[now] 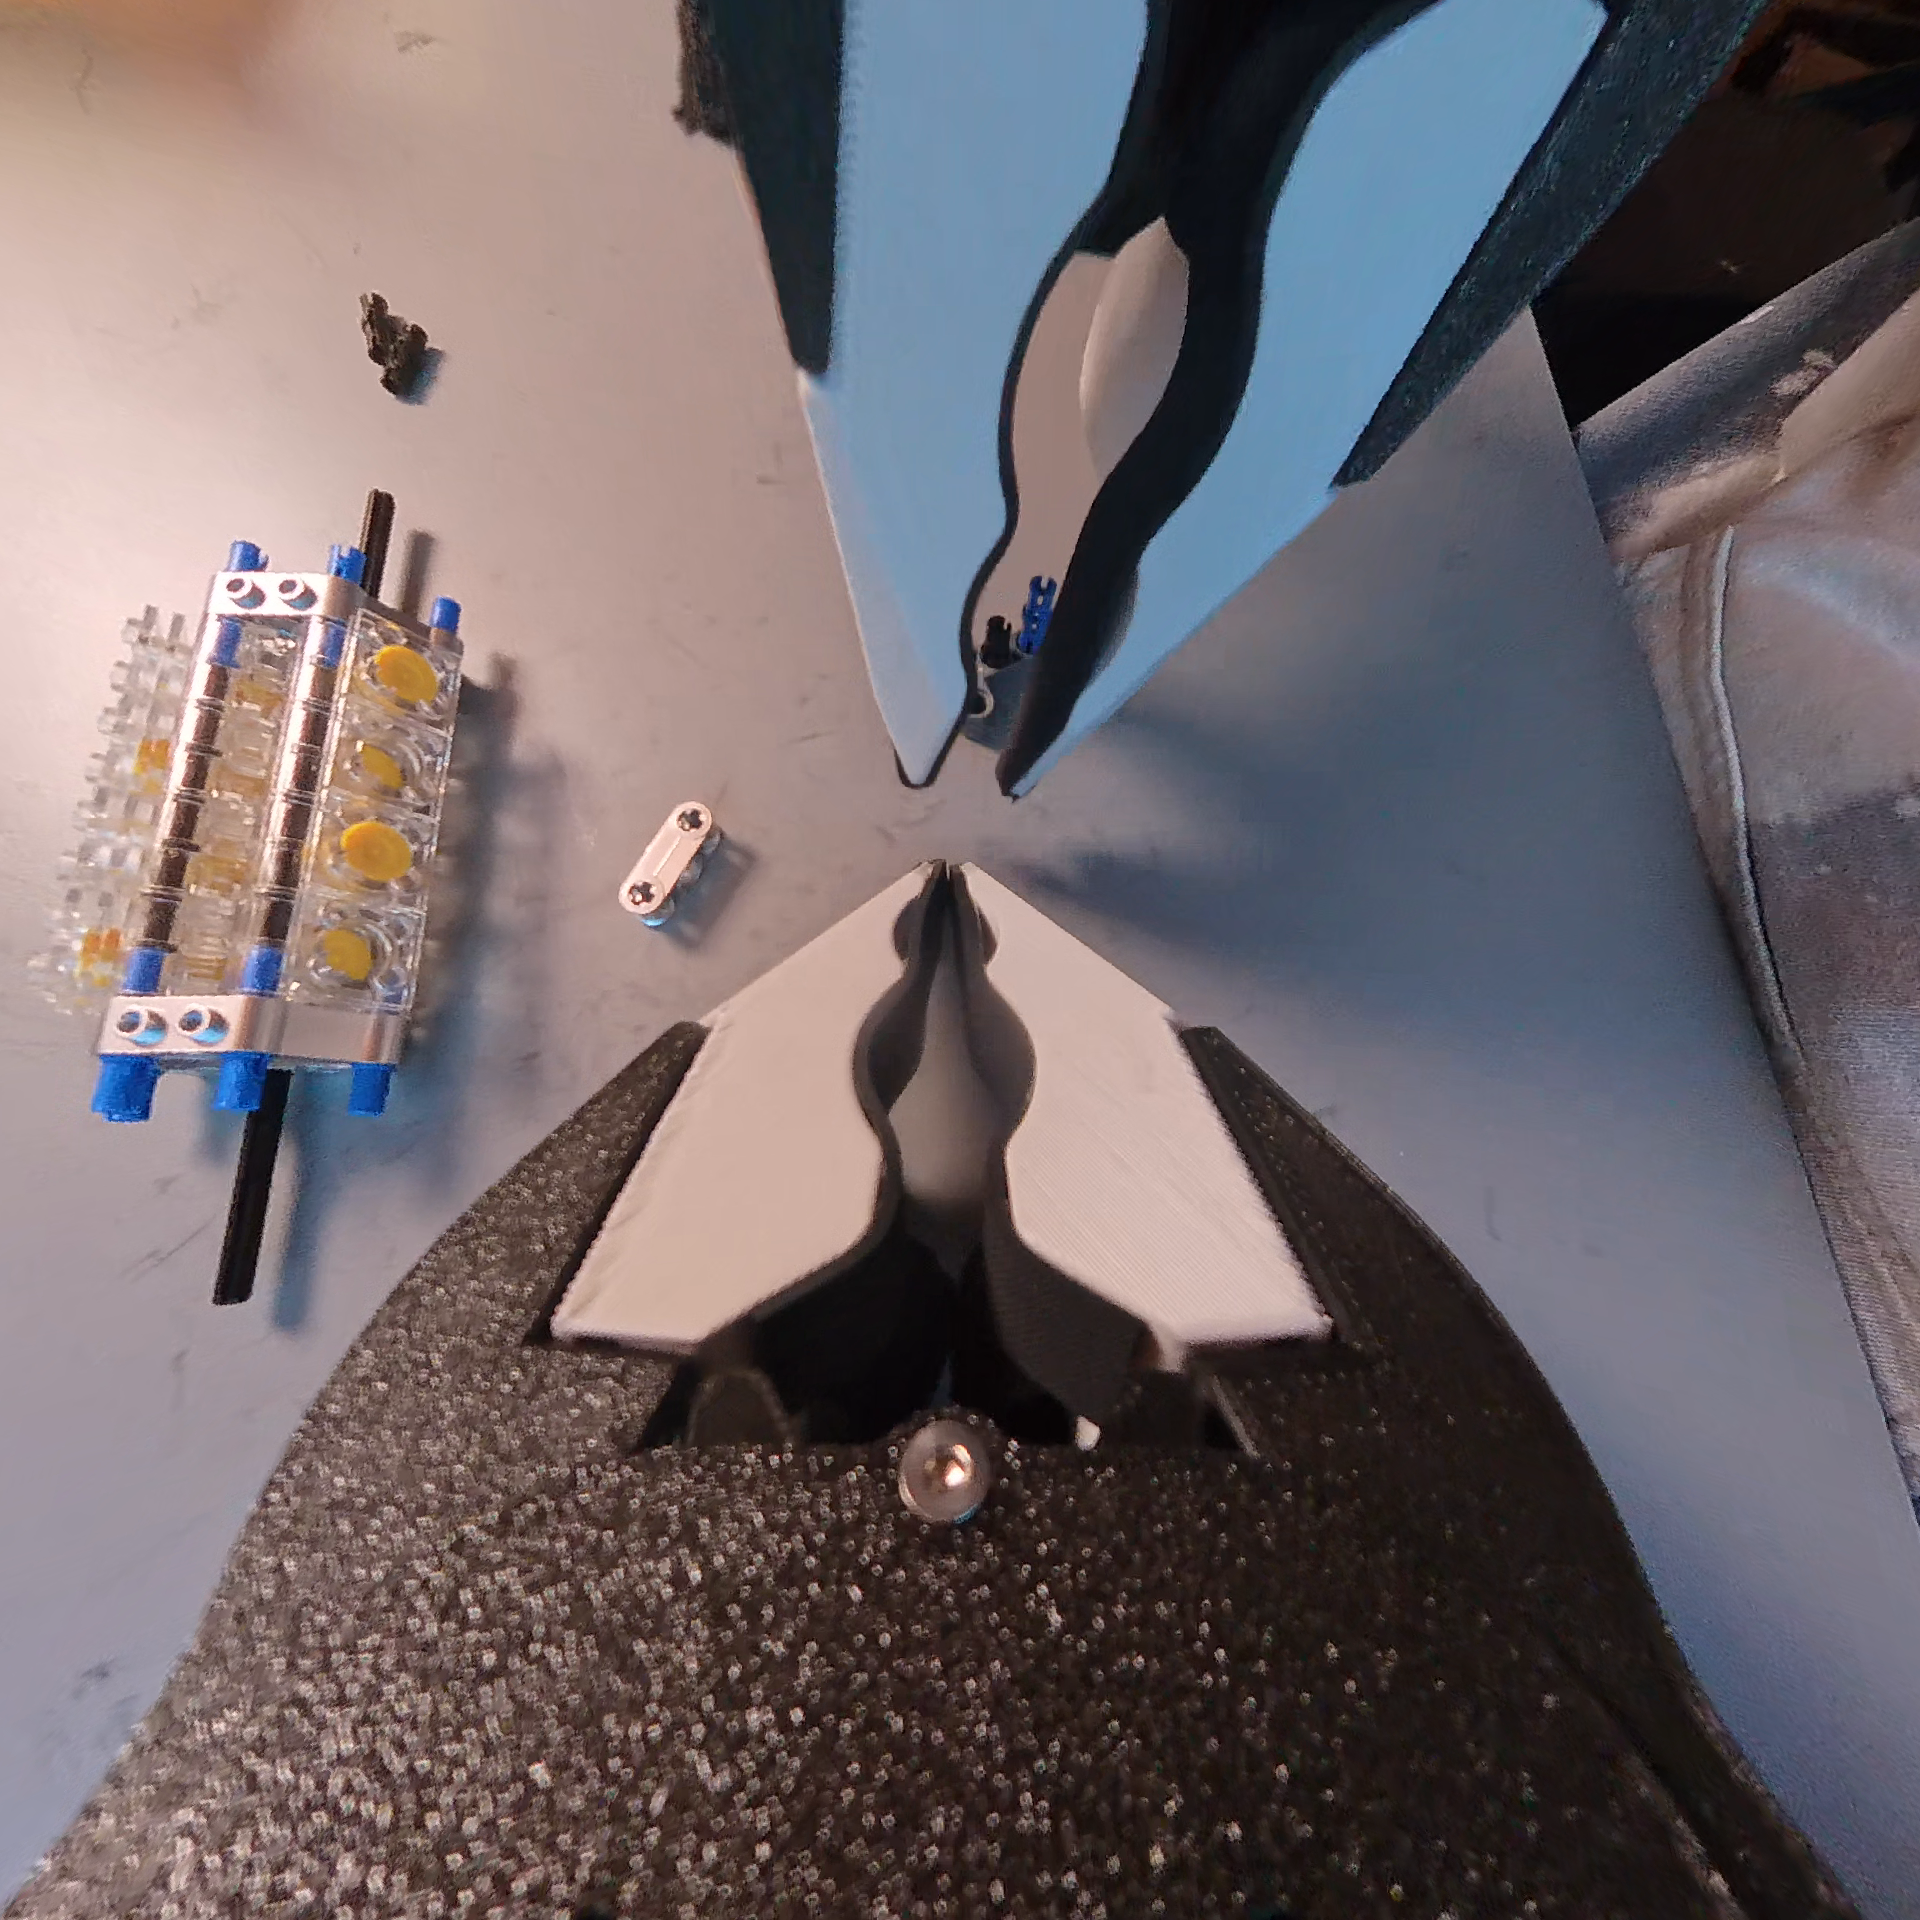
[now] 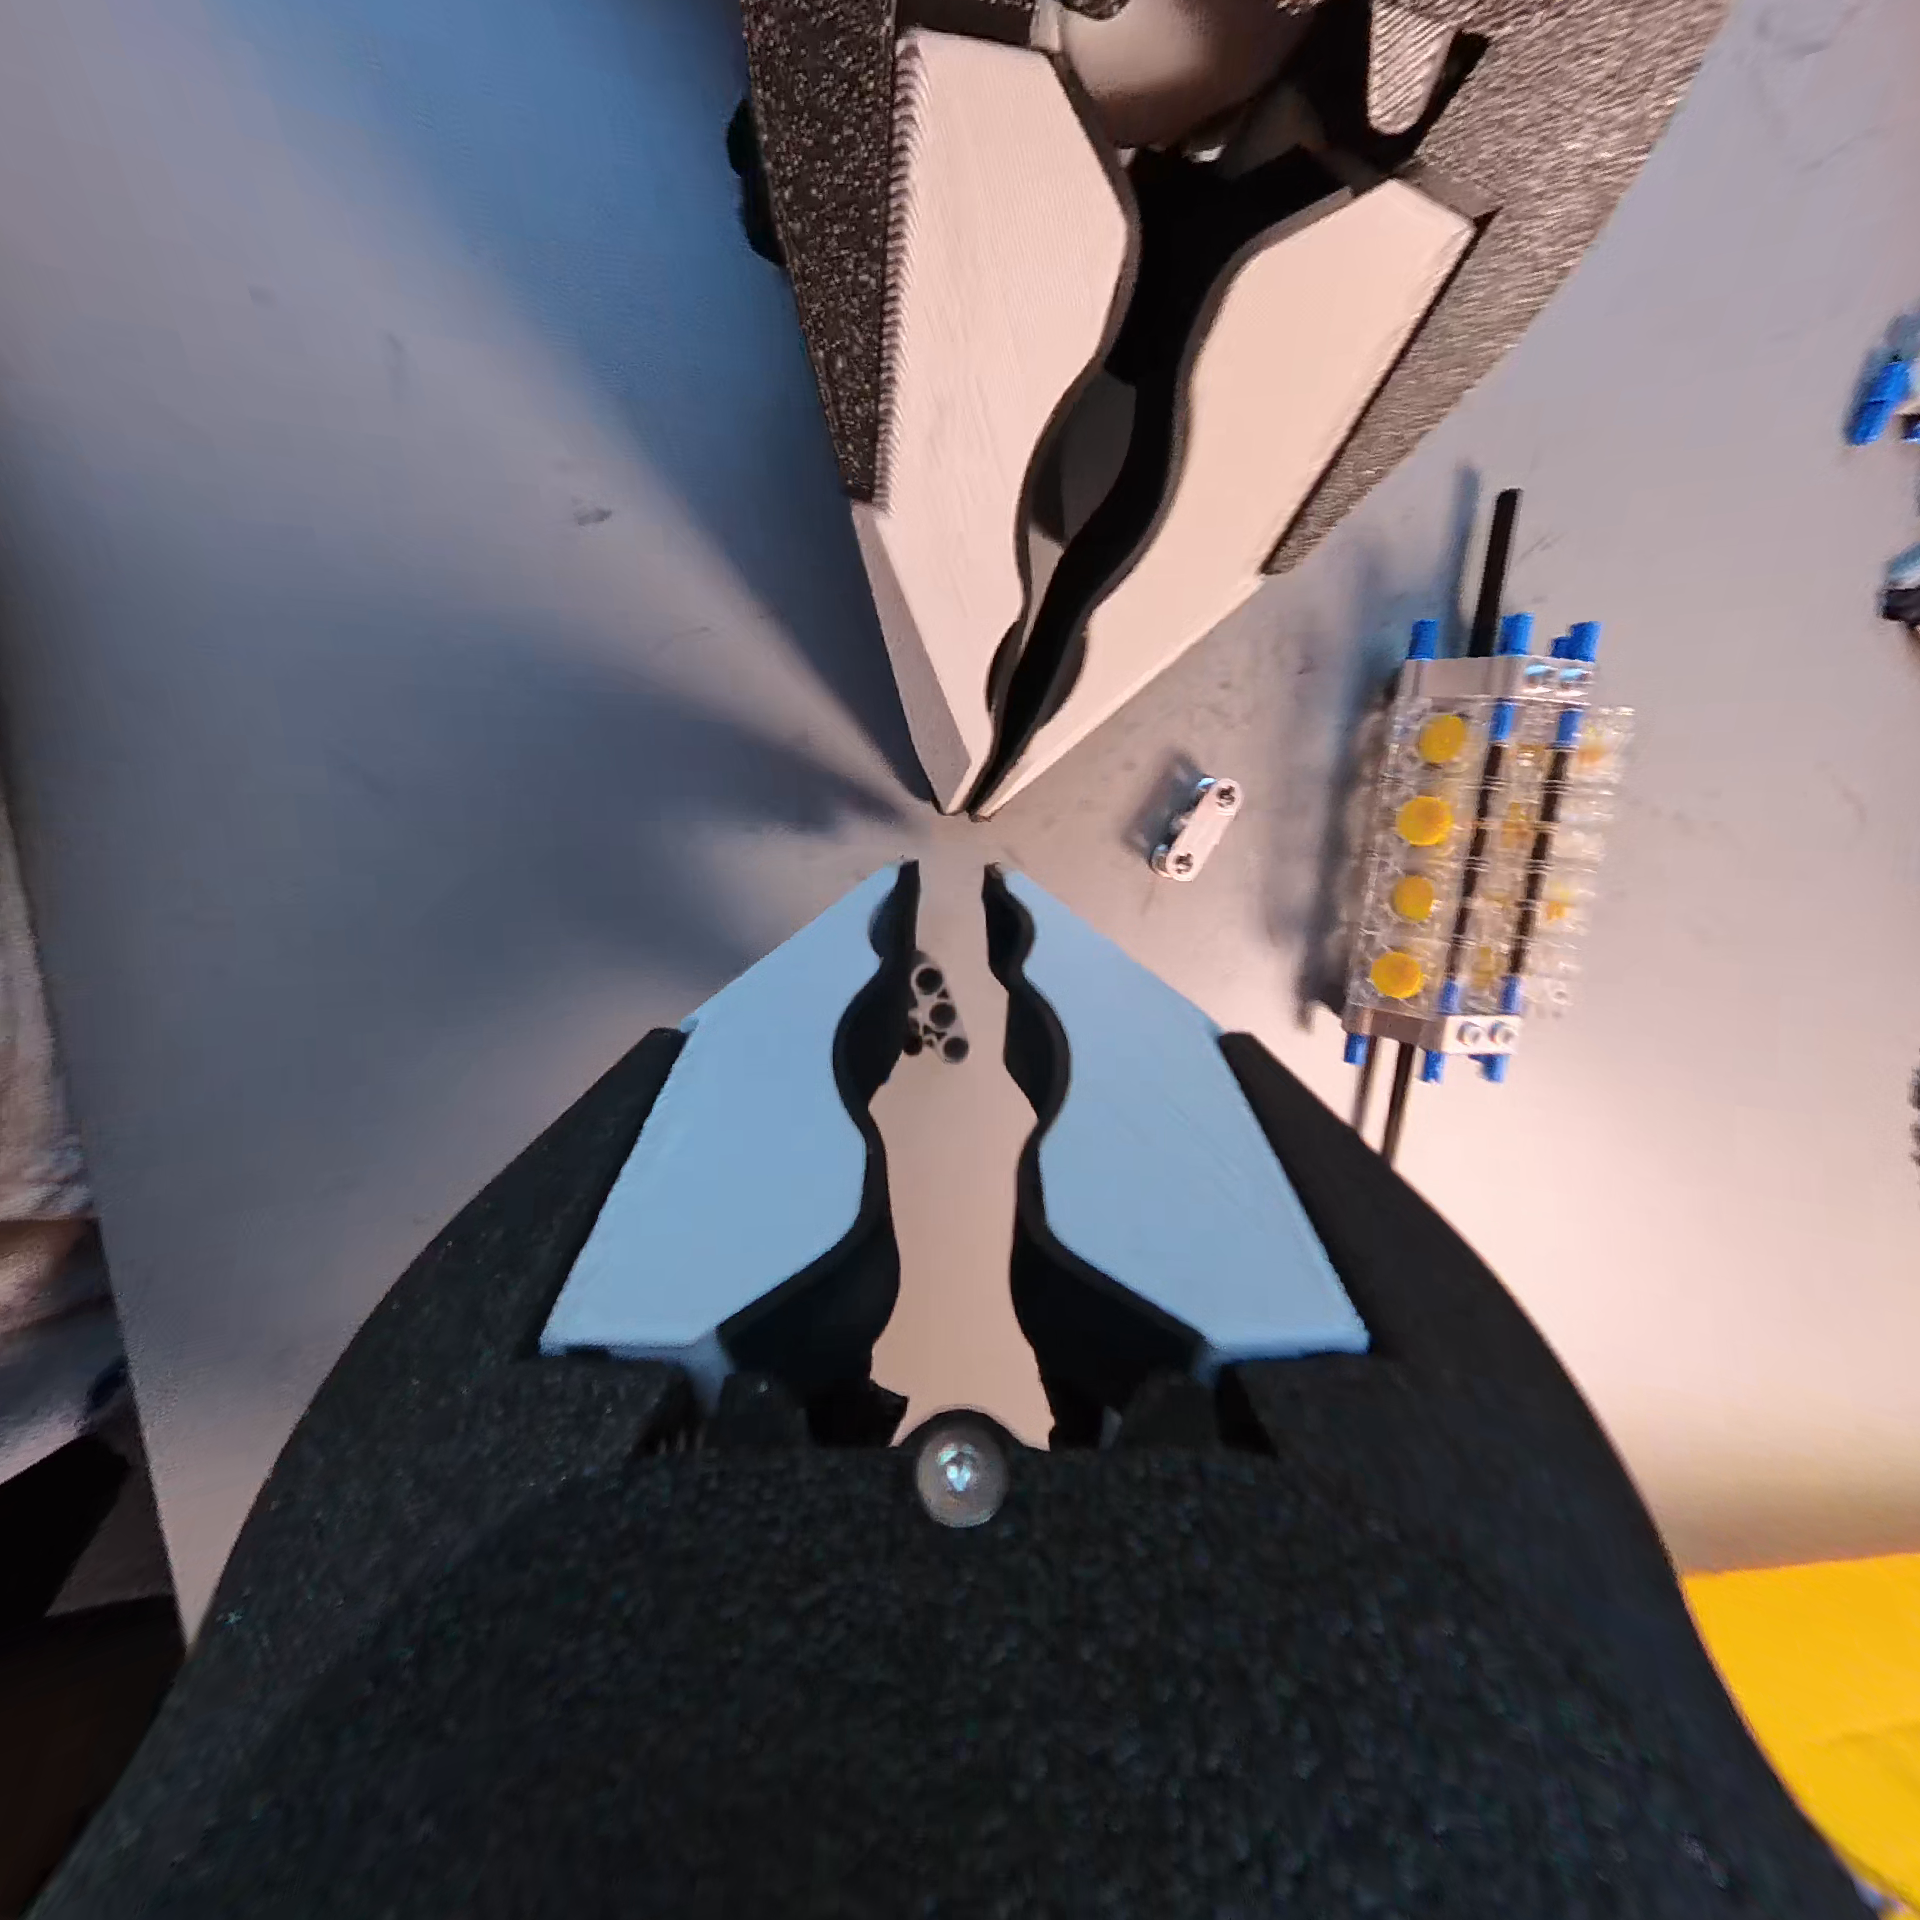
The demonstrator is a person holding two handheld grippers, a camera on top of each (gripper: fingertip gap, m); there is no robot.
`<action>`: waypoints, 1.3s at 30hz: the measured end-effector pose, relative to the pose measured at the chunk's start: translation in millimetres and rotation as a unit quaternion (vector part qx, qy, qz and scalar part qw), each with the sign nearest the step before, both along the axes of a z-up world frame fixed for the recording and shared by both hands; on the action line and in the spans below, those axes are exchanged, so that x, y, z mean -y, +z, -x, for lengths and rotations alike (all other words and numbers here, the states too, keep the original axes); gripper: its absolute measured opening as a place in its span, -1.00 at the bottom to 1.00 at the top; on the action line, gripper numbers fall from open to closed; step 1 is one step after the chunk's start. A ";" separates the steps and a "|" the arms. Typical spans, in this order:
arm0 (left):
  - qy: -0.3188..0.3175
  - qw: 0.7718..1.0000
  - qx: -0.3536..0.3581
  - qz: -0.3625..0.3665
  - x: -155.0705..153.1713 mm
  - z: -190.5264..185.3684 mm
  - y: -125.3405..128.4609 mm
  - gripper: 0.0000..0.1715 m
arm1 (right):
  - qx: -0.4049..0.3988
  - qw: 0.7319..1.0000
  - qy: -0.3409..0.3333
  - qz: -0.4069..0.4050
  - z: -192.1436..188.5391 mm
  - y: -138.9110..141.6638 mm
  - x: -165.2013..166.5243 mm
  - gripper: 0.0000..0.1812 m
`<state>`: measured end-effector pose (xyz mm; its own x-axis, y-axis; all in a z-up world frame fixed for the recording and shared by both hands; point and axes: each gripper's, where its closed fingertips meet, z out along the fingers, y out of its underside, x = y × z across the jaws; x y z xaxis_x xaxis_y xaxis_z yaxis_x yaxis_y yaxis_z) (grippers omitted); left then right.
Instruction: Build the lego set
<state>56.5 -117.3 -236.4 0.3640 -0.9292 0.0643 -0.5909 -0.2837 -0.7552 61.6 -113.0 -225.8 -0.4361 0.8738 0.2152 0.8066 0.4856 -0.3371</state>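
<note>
My left gripper (image 1: 940,868) is shut, its tips together just above the grey table (image 1: 1299,831), and I see nothing between them. My right gripper (image 2: 948,871) faces it tip to tip and is open. A small grey part with round holes (image 2: 935,1013) sits between the right gripper's fingers against the left finger, with a gap to the right finger. In the left wrist view this part (image 1: 1003,665) shows blue and black pins. A short grey two-hole link (image 1: 670,868) lies on the table beside both grippers' tips. It also shows in the right wrist view (image 2: 1195,829).
A clear block assembly with yellow discs, blue pins and black axles (image 1: 270,821) lies on the table, also seen in the right wrist view (image 2: 1475,862). A small black part (image 1: 395,343) lies beyond it. Pale cloth (image 1: 1787,727) hangs past the table edge. A yellow surface (image 2: 1818,1714) is nearby. My left and right fingertips are right by each other.
</note>
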 end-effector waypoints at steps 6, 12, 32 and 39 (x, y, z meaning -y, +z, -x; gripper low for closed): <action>-0.001 1.000 -0.006 -0.017 0.6 -1.1 0.7 -0.85 | -0.039 0.997 -0.073 0.008 -22.6 28.8 -8.0 -0.84; 0.002 1.000 0.000 -0.030 -2.2 -16.6 6.3 -0.82 | -0.077 0.979 -0.182 0.043 -34.9 22.4 -2.8 -0.97; 0.024 0.999 -0.017 -0.023 -15.6 -34.4 0.5 -0.83 | -0.011 0.966 -0.202 0.161 -35.1 5.5 -13.2 -1.00; 0.019 0.999 -0.016 -0.024 -14.2 -36.8 0.1 -0.89 | -0.016 0.967 -0.187 0.171 -31.4 8.1 -9.4 -1.00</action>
<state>93.3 -103.1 -236.3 0.4002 -0.9164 0.0081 -0.6045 -0.2706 -0.7493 93.0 -103.6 -217.8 -0.0737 0.9916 -0.1059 0.8905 0.0176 -0.4546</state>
